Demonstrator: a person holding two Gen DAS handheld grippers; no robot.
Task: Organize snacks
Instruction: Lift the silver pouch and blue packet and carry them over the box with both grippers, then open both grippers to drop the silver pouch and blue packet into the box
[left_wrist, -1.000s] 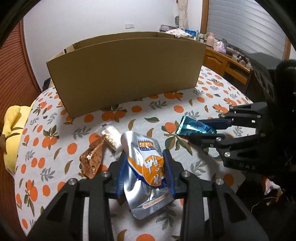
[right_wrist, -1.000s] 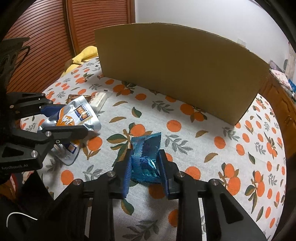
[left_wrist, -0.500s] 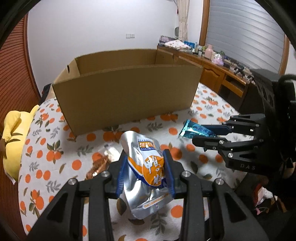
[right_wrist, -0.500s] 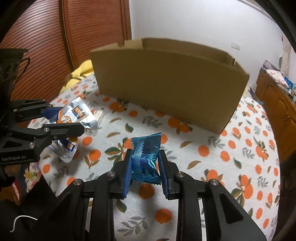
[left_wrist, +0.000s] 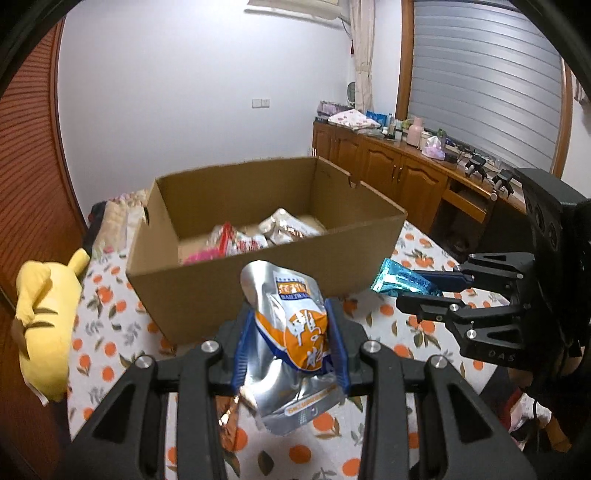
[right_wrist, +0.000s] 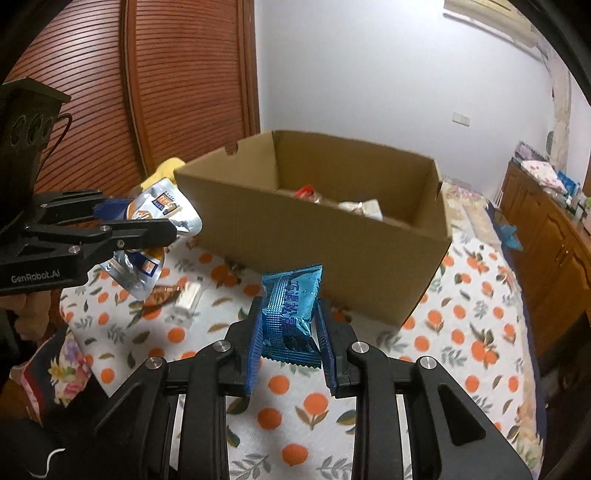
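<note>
Both grippers have risen since a second ago; the cardboard box (left_wrist: 266, 273) interior, previously hidden, now shows crinkled packets, their labels unreadable. Left gripper (left_wrist: 291, 343) clamps a silver foil pouch (left_wrist: 291, 332) with orange print, clear of the orange-patterned tablecloth (right_wrist: 461, 332). Right gripper (right_wrist: 290, 332) pinches a ridged blue wrapper (right_wrist: 291, 310). Two small packets (right_wrist: 173, 297) on the cloth are blurred.

Dim indoor light, fisheye-bent edges, slight motion blur
</note>
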